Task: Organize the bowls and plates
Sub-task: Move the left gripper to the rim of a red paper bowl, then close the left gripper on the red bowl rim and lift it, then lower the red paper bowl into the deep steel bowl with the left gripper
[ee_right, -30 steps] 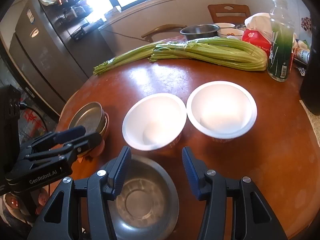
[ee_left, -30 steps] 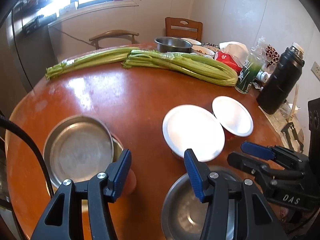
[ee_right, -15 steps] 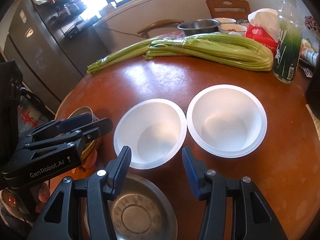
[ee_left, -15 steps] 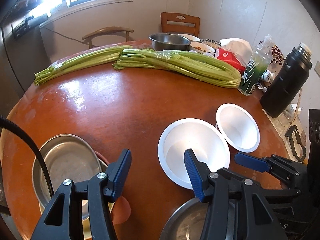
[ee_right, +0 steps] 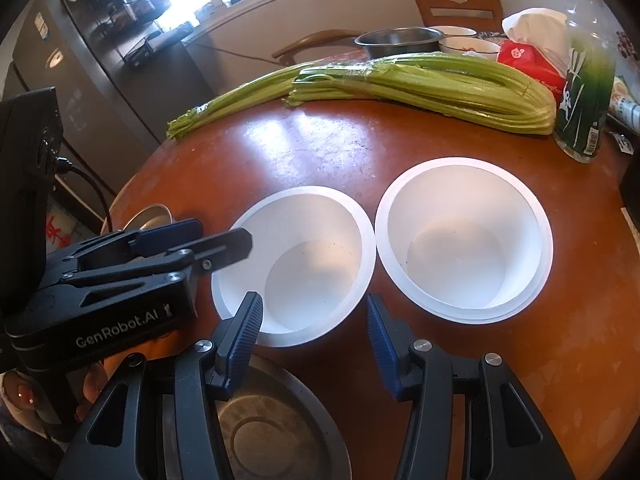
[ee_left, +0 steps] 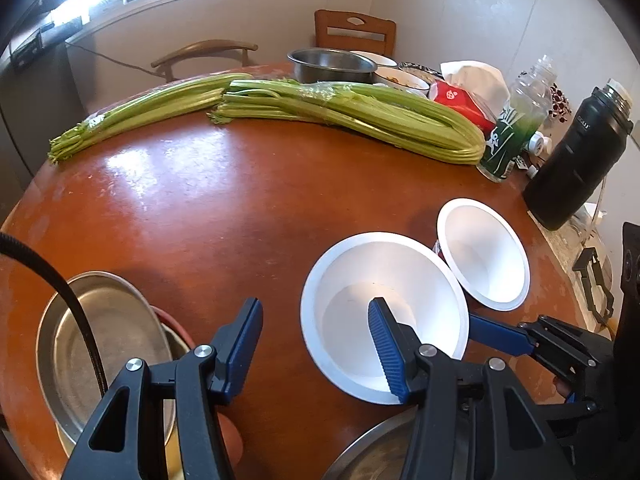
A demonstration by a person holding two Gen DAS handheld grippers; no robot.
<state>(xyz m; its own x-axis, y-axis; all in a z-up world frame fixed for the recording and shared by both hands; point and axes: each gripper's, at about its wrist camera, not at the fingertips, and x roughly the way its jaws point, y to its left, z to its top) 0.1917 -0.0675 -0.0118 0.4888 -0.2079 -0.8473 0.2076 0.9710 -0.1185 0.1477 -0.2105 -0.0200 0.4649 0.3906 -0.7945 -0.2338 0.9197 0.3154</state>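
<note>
Two white bowls stand side by side on the round brown table (ee_left: pixel 192 208): the near left bowl (ee_left: pixel 384 308) (ee_right: pixel 304 264) and the right bowl (ee_left: pixel 482 256) (ee_right: pixel 464 240). A steel plate (ee_left: pixel 104 348) rests on a bowl stack at the left edge. A steel bowl (ee_right: pixel 276 432) (ee_left: pixel 372 452) sits at the front edge. My left gripper (ee_left: pixel 316 344) is open and empty, its right finger over the left bowl's rim. My right gripper (ee_right: pixel 316 336) is open and empty, above the left bowl's near rim and the steel bowl.
Two celery bundles (ee_left: pixel 344 112) (ee_right: pixel 420 80) lie across the far table. A green bottle (ee_left: pixel 516 120), black thermos (ee_left: pixel 580 160), red tissue pack (ee_left: pixel 460 100) and a steel pot (ee_left: pixel 332 64) stand at the back right. Chairs (ee_left: pixel 352 32) stand behind the table.
Both grippers rose and moved forward over the table. The white bowls now show their insides and sit closer under the fingers. The steel bowl slid toward the bottom edge.
</note>
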